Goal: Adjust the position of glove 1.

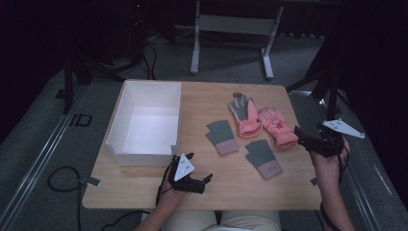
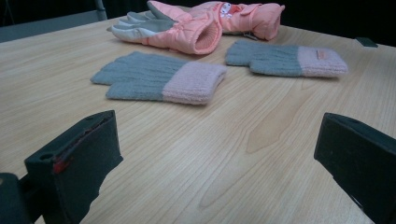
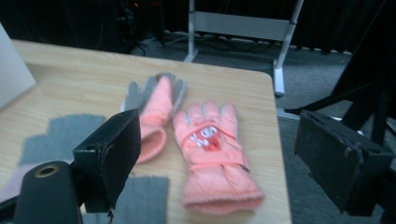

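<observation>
At the right edge of the light wooden table [image 1: 144, 185], the right hand-held gripper [image 1: 308, 139], jaws wide and empty, nears the padded pink ski glove [image 3: 208, 156] (left hand-held gripper [image 1: 198, 182] equally unclenched), and could pinch only slippery shell fabric, dragging it.

We are seeing four gloves lying flat on the table. Two pink padded gloves are resting side by side, touching: the palm-up one [image 1: 244, 117] is showing grey fingers, the other [image 1: 277, 126] a red-and-white patch. Two grey knit gloves with pink cuffs [image 1: 221, 136] [image 1: 262, 158] are lying nearer, apart, cuffs pointing toward us.
</observation>
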A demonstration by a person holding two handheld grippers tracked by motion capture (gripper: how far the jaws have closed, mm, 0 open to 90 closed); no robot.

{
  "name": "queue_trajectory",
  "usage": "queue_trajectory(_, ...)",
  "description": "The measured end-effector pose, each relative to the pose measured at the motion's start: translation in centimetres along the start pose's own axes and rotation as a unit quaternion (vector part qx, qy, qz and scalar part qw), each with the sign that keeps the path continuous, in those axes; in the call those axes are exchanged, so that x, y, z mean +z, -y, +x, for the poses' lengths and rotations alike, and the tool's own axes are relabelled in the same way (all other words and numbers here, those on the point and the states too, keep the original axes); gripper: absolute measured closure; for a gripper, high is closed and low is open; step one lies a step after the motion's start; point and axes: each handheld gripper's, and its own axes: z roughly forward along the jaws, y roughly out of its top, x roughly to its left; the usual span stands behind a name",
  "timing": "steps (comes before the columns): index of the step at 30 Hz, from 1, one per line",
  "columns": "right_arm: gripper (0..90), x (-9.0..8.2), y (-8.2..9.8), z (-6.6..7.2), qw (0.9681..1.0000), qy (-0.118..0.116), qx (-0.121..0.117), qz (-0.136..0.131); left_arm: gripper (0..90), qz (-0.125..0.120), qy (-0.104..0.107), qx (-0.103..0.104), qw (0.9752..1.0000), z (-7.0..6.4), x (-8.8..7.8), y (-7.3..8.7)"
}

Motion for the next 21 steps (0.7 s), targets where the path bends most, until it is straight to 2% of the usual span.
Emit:
queue_trajectory(3,13.1,0.3,-0.7,0.4,0.9998,-0.016,0.007,0.0,0.0,0.001,0.002,-0.002,1.0,0.0,0.0,0.0)
queue_trajectory(4,11.9,0.4,-0.9,0.6,0.9995,-0.031,0.007,0.0,0.0,0.0,0.002,-0.003,1.0,0.0,0.0,0.0)
queue_trajectory(6,11.6,0.6,-1.4,1.1,0.9991,-0.041,0.007,-0.001,0.0,0.001,0.003,-0.003,1.0,0.1,0.0,0.0)
queue_trajectory(8,11.4,0.8,-1.8,1.6,0.9981,-0.061,0.01,-0.003,0.0,0.001,0.003,-0.003,1.0,0.1,0.0,0.0)
queue_trajectory(16,18.4,2.0,-3.2,3.8,0.9948,-0.101,-0.01,0.004,0.0,0.001,0.003,-0.003,1.0,0.0,0.0,0.0)
queue_trajectory(21,22.9,3.3,-3.7,5.5,0.9911,-0.129,-0.025,0.015,0.0,0.001,0.003,-0.003,1.0,0.0,0.0,0.0)
